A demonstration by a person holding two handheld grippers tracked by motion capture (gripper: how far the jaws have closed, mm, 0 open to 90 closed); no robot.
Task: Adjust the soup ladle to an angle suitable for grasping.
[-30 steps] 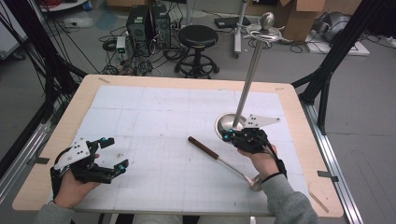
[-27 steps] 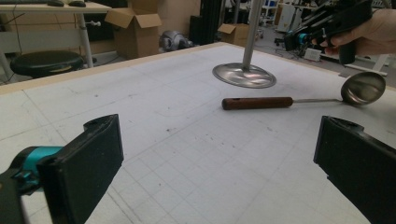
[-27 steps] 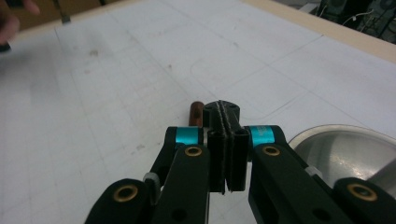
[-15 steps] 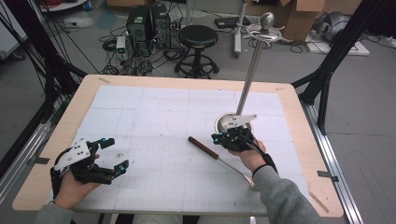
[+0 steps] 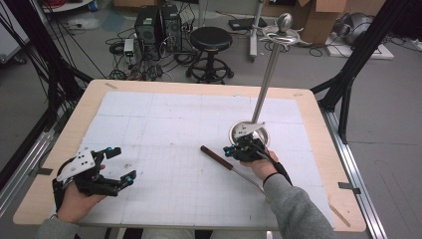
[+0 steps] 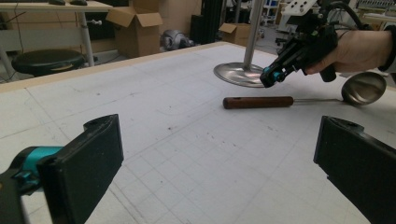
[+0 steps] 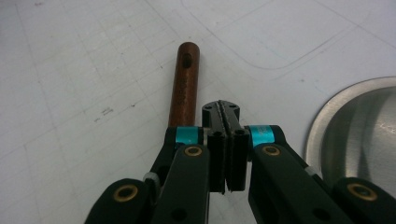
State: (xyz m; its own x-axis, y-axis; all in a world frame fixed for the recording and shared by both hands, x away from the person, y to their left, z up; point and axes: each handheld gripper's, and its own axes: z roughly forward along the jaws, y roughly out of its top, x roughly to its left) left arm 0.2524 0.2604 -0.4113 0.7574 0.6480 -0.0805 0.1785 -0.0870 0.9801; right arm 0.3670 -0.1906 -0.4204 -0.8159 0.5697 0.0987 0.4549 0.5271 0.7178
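A ladle lies flat on the white mat, its brown wooden handle (image 5: 216, 156) pointing far-left and its metal bowl (image 6: 363, 87) under the person's right hand. My right gripper (image 5: 228, 150) is shut with nothing between its pads and hovers just above and beside the handle (image 7: 184, 84), tips (image 7: 221, 109) close to its right edge. Behind it stands a metal stand with a round base (image 5: 263, 135) and a tall pole (image 5: 266, 74) topped by hooks. My left gripper (image 5: 123, 163) stands open and empty at the near left, its wide-apart jaws facing the ladle (image 6: 258, 101).
The mat covers a wooden table (image 5: 318, 124). A stool (image 5: 211, 41), computer boxes and cables sit on the floor beyond the far edge. Black frame posts (image 5: 358, 55) flank the table. The left and middle of the mat hold nothing else.
My right gripper has moved left and down from beside the stand's base toward the ladle's handle. The left gripper has stayed where it was.
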